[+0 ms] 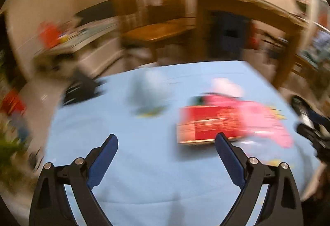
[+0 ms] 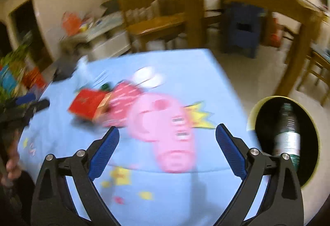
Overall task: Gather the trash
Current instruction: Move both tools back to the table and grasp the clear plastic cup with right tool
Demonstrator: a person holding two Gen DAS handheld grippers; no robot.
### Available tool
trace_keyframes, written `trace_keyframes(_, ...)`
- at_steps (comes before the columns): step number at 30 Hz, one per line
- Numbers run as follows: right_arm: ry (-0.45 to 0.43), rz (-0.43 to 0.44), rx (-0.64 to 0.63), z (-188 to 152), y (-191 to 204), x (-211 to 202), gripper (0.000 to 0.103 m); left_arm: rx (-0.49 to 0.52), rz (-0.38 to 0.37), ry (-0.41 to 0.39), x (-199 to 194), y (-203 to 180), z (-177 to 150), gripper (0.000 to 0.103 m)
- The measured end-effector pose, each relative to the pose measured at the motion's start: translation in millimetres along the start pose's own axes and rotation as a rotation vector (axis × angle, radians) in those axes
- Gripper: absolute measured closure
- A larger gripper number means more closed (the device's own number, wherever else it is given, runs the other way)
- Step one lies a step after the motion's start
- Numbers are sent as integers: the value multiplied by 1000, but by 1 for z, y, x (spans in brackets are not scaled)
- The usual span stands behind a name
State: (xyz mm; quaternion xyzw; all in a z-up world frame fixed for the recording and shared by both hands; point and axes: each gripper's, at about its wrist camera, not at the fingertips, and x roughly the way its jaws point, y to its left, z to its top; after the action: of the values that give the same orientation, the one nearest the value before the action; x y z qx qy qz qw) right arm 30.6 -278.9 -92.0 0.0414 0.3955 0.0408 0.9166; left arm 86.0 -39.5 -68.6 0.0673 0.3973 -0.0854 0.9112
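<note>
Bottle point(image 2: 287, 135) lies in bin point(image 2: 252, 120); both tools point(image 1: 166, 141) point(image 2: 167, 133) spread, empty

A box point(image 2: 87, 105) lies on the cloth-covered table point(image 2: 185, 65), left of the printed cartoon figure point(image 2: 165, 129), while a bin point(image 2: 309, 123) stands off the table's right edge with a bottle point(image 2: 287, 133) inside it.

Both of my pictures are badly smeared. The room looks warm and a bit dim, and the blue surface point(image 1: 144, 164) is the brightest part. Only the hand-held gripper arms look sharp. Edges bend round and corners go black.
</note>
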Motion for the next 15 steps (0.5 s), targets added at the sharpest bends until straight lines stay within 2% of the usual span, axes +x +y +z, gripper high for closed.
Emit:
trace_keyframes(1,18,14,-25,4,14,7,10,-34,43,5,3,20,-3,11)
trace_keyframes(4,41,19,-105,10,44,20,10,-116,82,18,6,61,-13,9)
trace_keyframes(6,65,-4,-170,15,62,30,10,-164,75,37,10,77,-20,9)
trace_keyframes(8,105,10,-224,15,74,43,10,-183,57,60,12,84,-25,9)
trace_keyframes(10,134,-14,-284,11,80,53,10,-177,46,42,7,84,-25,9)
trace_keyframes(12,179,-8,-315,8,82,64,20,-163,34,30,3,83,-27,8)
trace_keyframes(13,215,19,-310,7,80,67,42,-156,24,30,3,80,-27,8)
trace_keyframes(15,228,51,-310,2,77,67,42,-143,4,35,6,75,-26,8)
